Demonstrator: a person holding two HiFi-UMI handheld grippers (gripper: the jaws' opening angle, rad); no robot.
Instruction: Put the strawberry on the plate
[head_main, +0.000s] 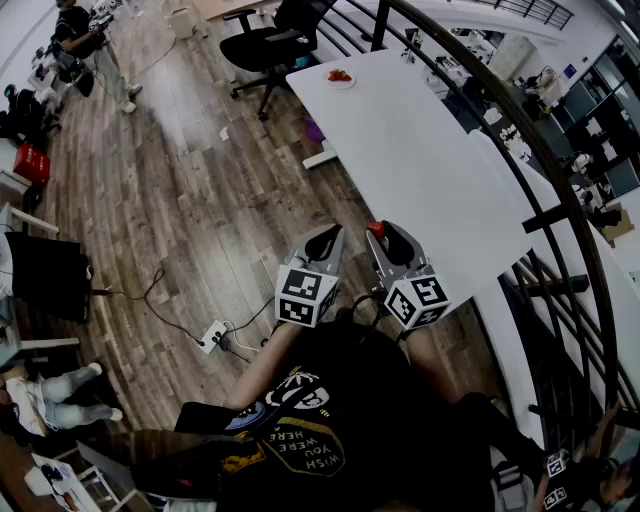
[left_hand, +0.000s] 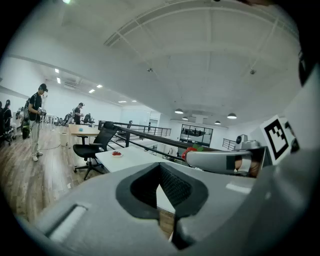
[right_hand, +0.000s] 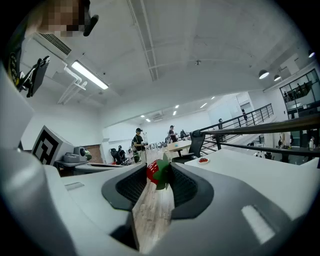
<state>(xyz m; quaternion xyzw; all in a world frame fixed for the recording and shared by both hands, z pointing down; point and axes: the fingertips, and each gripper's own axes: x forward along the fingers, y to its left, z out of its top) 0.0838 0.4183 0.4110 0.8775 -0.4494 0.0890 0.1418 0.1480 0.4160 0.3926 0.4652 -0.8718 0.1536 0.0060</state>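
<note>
My right gripper is shut on a red strawberry with green leaves, held at the jaw tips over the near edge of the long white table. In the right gripper view the strawberry sits pinched between the two dark pads. A small white plate with red fruit on it rests at the table's far end, also seen as the plate ahead and to the right. My left gripper hangs beside the right one over the wooden floor, its jaws together with nothing between them.
A black office chair stands at the table's far end. A dark metal railing runs along the table's right side. On the wooden floor lie a power strip and cables. A person stands far off at the upper left.
</note>
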